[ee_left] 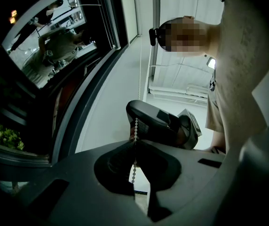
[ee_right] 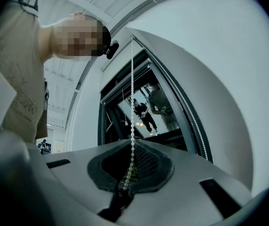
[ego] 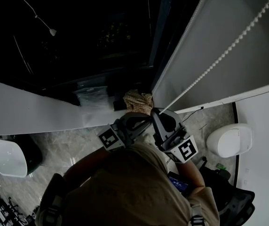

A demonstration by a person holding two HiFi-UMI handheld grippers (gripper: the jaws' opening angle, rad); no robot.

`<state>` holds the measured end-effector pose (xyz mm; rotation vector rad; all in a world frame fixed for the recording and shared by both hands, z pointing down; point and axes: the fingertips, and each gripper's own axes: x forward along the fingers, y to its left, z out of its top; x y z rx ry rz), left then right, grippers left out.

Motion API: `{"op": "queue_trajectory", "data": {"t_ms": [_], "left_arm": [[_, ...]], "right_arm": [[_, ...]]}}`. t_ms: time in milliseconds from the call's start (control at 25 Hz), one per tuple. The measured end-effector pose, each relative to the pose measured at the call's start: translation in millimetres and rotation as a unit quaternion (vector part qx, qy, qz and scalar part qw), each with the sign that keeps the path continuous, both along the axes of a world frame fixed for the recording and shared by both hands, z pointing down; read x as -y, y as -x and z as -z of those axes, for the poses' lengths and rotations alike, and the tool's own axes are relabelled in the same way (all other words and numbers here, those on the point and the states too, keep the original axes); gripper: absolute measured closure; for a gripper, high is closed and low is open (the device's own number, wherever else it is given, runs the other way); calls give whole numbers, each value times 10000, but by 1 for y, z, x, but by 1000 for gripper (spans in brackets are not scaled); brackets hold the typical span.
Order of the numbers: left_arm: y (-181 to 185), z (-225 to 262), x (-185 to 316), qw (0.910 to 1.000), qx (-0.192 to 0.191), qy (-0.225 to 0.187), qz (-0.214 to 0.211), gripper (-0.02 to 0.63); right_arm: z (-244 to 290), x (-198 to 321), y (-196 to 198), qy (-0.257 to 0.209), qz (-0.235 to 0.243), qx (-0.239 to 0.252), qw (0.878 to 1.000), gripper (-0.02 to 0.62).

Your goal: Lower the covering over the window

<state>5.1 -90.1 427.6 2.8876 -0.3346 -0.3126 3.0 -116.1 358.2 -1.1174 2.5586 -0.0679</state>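
Both my grippers are on the bead chain of the roller blind. The left gripper has its fingers together, clamped on the bead chain. In the left gripper view the beads run through the closed tips and hang out below. The right gripper sits just beside it, slightly further up the chain, with its fingers also pinched shut on the chain. From there the chain goes taut and straight up from the tips. In the head view the chain runs diagonally up to the top right across the pale blind. The dark window is just left of the blind, with a white sill below it. A crumpled cloth lies near the gripper tips.
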Motion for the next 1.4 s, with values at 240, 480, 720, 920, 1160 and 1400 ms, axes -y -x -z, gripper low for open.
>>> {"op": "queue_trajectory", "data": {"t_ms": [240, 480, 720, 920, 1160, 1400], "left_arm": [[1, -1, 0, 10000, -8, 1, 0, 588], [1, 1, -1, 10000, -12, 2, -5, 588], [2, 3, -1, 10000, -23, -2, -2, 588], [4, 2, -2, 10000, -45, -5, -13, 588], [4, 0, -3, 10000, -32, -27, -13, 588], [4, -3, -2, 10000, -68, -54, -12, 588]], "right_arm": [[-1, 0, 1, 5, -14, -3, 10000, 584], [1, 0, 1, 5, -20, 1, 10000, 584], [2, -1, 2, 10, -24, -8, 10000, 584], [2, -2, 3, 3, -35, 6, 10000, 584], [1, -2, 3, 23, -38, -2, 10000, 584], [-2, -1, 3, 32, -40, -4, 10000, 584]]}}
